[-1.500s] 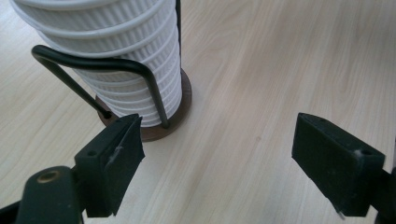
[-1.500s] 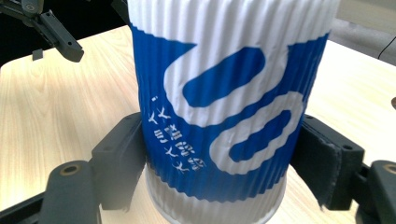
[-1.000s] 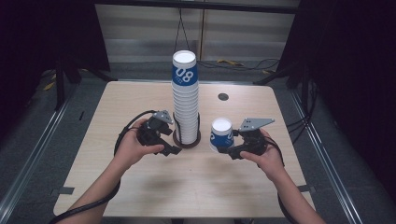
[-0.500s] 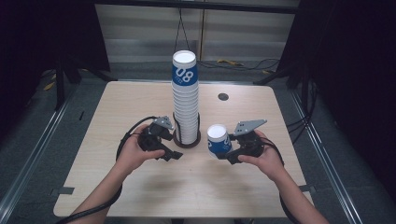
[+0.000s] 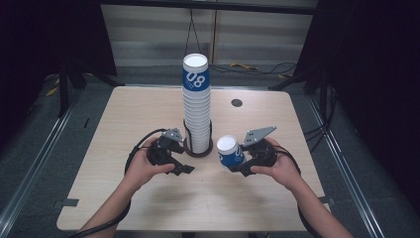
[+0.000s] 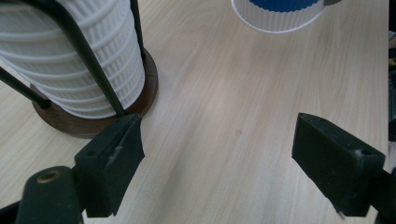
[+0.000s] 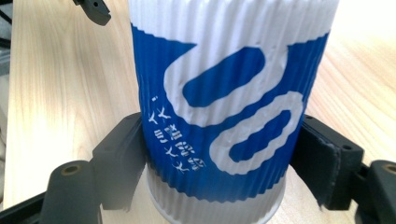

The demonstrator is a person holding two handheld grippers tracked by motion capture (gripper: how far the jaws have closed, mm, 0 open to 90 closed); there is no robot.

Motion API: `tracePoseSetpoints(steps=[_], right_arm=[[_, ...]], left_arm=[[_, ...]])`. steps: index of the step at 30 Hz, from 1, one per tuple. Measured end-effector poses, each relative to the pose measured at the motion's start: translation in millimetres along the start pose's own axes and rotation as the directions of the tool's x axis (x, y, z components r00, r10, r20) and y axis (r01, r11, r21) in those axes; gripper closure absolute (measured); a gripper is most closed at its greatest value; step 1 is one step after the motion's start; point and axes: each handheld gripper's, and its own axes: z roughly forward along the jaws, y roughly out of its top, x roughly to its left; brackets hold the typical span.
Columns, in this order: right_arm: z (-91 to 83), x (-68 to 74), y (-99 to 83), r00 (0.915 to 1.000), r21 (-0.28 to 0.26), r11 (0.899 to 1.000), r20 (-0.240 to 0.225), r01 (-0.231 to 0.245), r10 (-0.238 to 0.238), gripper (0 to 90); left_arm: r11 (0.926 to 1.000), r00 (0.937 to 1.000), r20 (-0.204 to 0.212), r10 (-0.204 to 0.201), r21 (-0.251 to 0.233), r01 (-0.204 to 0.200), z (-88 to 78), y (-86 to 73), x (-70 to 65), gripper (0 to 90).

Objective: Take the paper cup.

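Observation:
A tall stack of white ribbed paper cups (image 5: 196, 109), the top one printed blue, stands in a wire holder on a round wooden base (image 5: 200, 150) at mid-table. My right gripper (image 5: 237, 161) is shut on a single blue-and-white cup (image 5: 229, 152), held tilted just right of the base. In the right gripper view that cup (image 7: 224, 102) sits squeezed between both jaws. My left gripper (image 5: 181, 158) stands open just left of the base, holding nothing. In the left gripper view the stack (image 6: 79, 60) and base (image 6: 95, 125) lie ahead at left, with the held cup's rim (image 6: 280, 21) at top.
The light wooden table (image 5: 148, 208) has a small dark round hole (image 5: 236, 102) at the back right. Black cables trail from both grippers. Dark floor and metal rails surround the table.
My right gripper has drawn the cup slightly nearer and leftward and tipped it over more. My left gripper has shifted a little nearer, staying open beside the base.

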Motion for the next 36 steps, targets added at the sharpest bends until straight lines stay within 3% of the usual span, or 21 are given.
tracePoseSetpoints(steps=[12,16,21,27,36], right_arm=[[6.9,0.9,4.1,0.9995,0.053,0.998,-0.017,0.029,-0.028,23.4],[8.9,1.2,5.2,0.9989,0.082,0.996,-0.022,0.042,-0.040,23.4],[10.9,1.1,8.4,0.9979,0.107,0.992,-0.030,0.060,-0.057,23.4],[14.0,-1.2,8.6,0.9976,0.123,0.990,-0.036,0.062,-0.058,23.4],[19.8,0.2,15.2,0.9945,0.182,0.978,-0.046,0.101,-0.094,23.4]], left_arm=[[1.0000,1.0000,0.006,0.003,-0.008,-0.003,5.0,-10.4,-1.5,16.2],[0.9993,0.9999,0.006,-0.012,-0.035,0.013,6.4,-11.9,-3.9,16.2],[0.9991,0.9997,0.004,0.022,-0.036,-0.022,7.3,-9.5,-8.6,16.1],[0.9988,0.9995,0.001,0.031,-0.036,-0.031,8.3,-10.0,-8.3,16.1],[0.9990,0.9994,0.001,0.034,-0.028,-0.034,9.5,-15.1,-9.2,16.1]])
